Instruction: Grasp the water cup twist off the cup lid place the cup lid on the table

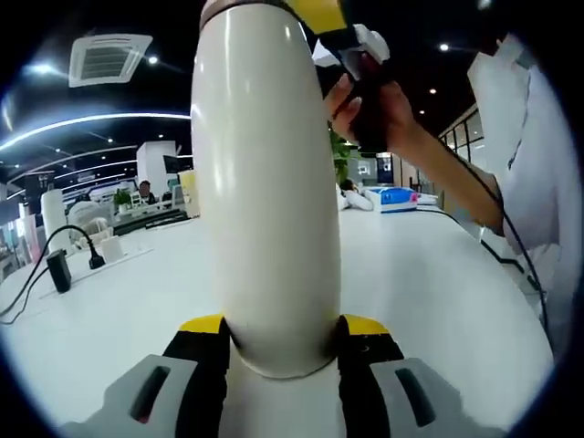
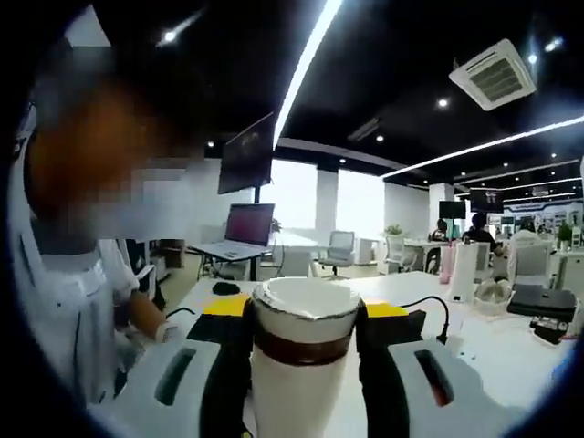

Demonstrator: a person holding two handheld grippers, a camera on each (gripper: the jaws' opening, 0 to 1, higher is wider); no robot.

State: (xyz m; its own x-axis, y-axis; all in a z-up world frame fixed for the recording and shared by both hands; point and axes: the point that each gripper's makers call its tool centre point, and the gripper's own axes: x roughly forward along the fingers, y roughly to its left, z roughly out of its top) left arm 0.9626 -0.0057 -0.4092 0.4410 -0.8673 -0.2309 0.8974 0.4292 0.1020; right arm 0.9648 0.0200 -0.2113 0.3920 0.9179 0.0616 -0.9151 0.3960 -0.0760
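My left tool (image 1: 278, 342) clamps water cup (image 1: 265, 182) body upright above the counter (image 1: 429, 283) to brace it, w/ right tool (image 2: 303, 319) pinching cup lid (image 2: 304, 315) for the twist-off.

One tall cream-white smooth water cup (image 1: 266, 182), with one white cup lid with a brown band (image 2: 304, 321) on top. Two grey two-jaw grippers with yellow-tipped black jaws: left gripper (image 1: 283, 339), right gripper (image 2: 304, 315). One white table (image 1: 429, 274). One black power adapter with cable (image 1: 58, 270). One open laptop (image 2: 239, 233), one dark wall monitor (image 2: 247, 153). Two square ceiling air vents, one per view (image 1: 108, 58) (image 2: 497, 75). Background people: maybe two seated, too blurry to count.
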